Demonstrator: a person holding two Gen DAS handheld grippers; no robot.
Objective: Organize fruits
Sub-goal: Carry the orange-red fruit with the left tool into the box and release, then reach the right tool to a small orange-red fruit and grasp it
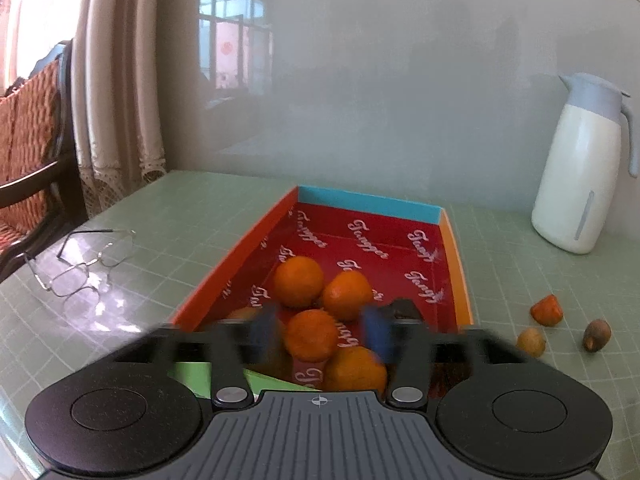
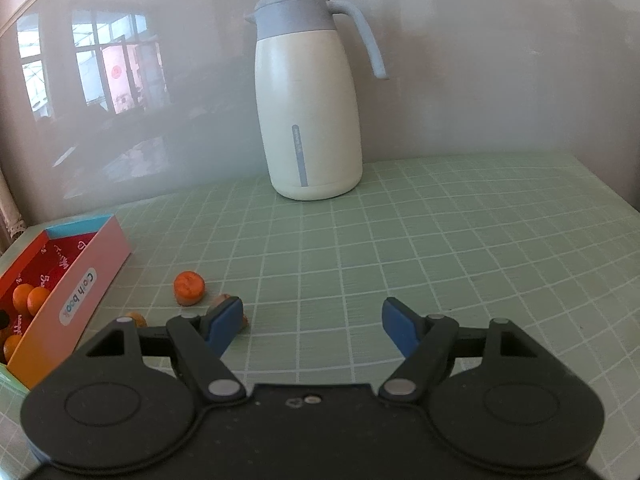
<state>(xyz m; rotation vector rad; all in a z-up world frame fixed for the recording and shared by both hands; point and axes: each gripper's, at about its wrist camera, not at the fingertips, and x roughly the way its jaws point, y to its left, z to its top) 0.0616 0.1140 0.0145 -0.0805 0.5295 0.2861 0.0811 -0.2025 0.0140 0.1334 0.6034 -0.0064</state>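
Left tongs (image 1: 320,334) are held apart over the box (image 1: 460,264), an orange (image 1: 312,335) unclamped between them. Right tongs (image 2: 310,326), also apart, are next directed to the carrot piece (image 2: 189,287).

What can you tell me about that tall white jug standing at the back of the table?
The jug is a tall cream-white carafe with a matte grey-blue top, lid, small spout and curved handle, and a grey-blue strip low on its front. It stands upright on the green gridded mat close to the wall, lid closed, touching nothing else.

Glossy grey wall (image 1: 400,80) reflecting window, curtain (image 1: 116,80) left, wicker chair (image 1: 28,128)
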